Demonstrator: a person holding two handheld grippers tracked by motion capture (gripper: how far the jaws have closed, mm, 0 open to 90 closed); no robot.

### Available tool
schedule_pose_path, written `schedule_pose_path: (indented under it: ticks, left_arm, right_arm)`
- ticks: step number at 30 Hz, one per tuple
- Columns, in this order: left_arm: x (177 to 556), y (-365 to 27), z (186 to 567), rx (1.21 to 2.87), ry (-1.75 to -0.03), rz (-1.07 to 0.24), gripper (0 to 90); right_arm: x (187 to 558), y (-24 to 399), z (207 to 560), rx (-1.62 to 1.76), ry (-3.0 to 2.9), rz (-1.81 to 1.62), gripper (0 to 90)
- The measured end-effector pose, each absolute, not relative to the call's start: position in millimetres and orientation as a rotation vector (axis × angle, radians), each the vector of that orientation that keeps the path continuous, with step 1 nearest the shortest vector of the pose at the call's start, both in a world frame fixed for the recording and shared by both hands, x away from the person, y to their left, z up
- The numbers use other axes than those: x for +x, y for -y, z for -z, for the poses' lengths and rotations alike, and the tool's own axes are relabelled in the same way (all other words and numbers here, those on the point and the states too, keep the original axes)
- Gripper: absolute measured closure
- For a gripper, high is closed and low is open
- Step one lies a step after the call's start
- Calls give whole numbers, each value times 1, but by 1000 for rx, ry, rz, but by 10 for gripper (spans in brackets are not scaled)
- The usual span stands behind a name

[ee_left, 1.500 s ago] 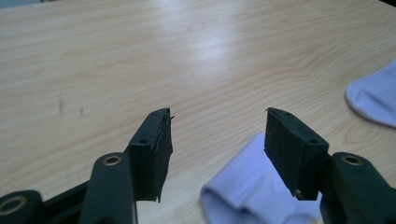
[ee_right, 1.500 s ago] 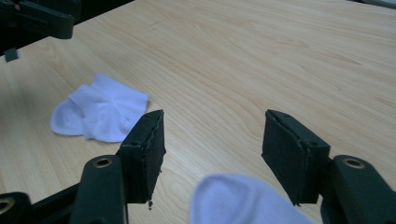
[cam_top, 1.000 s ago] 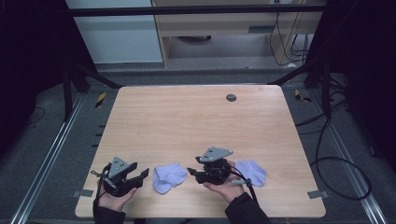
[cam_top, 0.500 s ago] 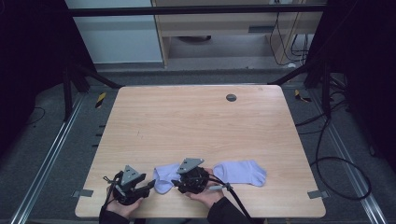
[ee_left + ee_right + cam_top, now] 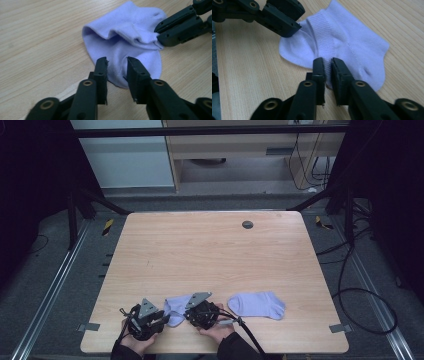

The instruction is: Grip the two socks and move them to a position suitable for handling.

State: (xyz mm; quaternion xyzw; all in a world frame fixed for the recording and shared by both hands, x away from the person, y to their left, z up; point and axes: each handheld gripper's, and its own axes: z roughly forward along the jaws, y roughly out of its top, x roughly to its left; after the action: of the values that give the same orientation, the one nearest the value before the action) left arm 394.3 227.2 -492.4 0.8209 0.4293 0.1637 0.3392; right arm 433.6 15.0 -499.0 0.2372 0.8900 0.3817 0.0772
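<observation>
The right gripper (image 5: 192, 312) sat at the near edge of the table (image 5: 210, 250), held in the person's right hand (image 5: 218, 330). In the right gripper view its jaws (image 5: 327, 65) were pinched nearly together on the ribbed cuff edge of a crumpled lilac sock (image 5: 342, 47), so it looked clamped on the fabric there. The left gripper (image 5: 161, 321) was just to the left of it, in the left hand (image 5: 137, 342), pretty much right beside that same sock (image 5: 176, 309). In the left gripper view its jaws (image 5: 117, 65) had a clear gap between them, hovering over the sock's (image 5: 127, 40) near edge with a bit of fabric showing in the gap, not closed on anything as far as one could tell. That view also caught the other gripper's jaws biting the folded-up cuff at the sock's far right.

The sock was bunched up, part of it folded over itself, lying between the two grippers near the front edge of the table. A second lilac sock (image 5: 256, 304) lay flat to the right, apart from both grippers. Farther off, a small dark round grommet (image 5: 247, 224) sat near the table's far edge.
</observation>
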Motion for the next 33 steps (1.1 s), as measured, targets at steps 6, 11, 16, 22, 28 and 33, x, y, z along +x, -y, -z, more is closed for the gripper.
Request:
schedule_pose_path:
  ticks: [6,11,16,22,28,33]
  left_arm:
    - [396,-226,493,2145,-1110,-390,822]
    - [398,-228,491,2154,-1100,-386,858]
    - [398,-229,491,2159,-1096,-383,861]
    - [399,-230,491,2149,-1100,-387,861]
    - [401,-231,491,2152,-1098,-398,857]
    - [400,-235,487,2109,-1120,-431,751]
  right_arm:
    - [433,-13,493,730,-2647,-1187,871]
    - [440,-8,474,790,-2570,-1309,869]
    - [459,-9,461,894,-2473,-1334,866]
    - [484,-15,467,979,-2398,-1290,863]
    - [502,-17,479,1026,-2388,-1228,856]
    - [511,-16,479,1006,-2347,-1196,738]
